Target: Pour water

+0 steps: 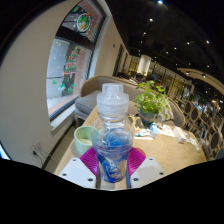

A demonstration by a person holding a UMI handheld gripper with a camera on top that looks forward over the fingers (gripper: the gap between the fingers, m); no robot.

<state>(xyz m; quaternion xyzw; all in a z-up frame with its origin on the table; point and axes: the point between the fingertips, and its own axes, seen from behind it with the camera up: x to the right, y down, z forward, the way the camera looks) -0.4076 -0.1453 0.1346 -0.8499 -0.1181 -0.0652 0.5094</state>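
The tongs [112, 165] clamp a clear water bottle [113, 135] upright between both pink pads, above the table [175, 155].

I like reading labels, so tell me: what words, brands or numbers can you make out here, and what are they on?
Bottle between the gripper fingers: blue label, print too small to read.
Poster in the window: coloured graphics, lettering too blurred to read.
Nothing else carries legible text.

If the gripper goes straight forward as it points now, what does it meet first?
The bottle: it already stands between the gripper's fingers, at the pads. Whether both pads press it is unclear. Beyond it are a green cup and a plant.
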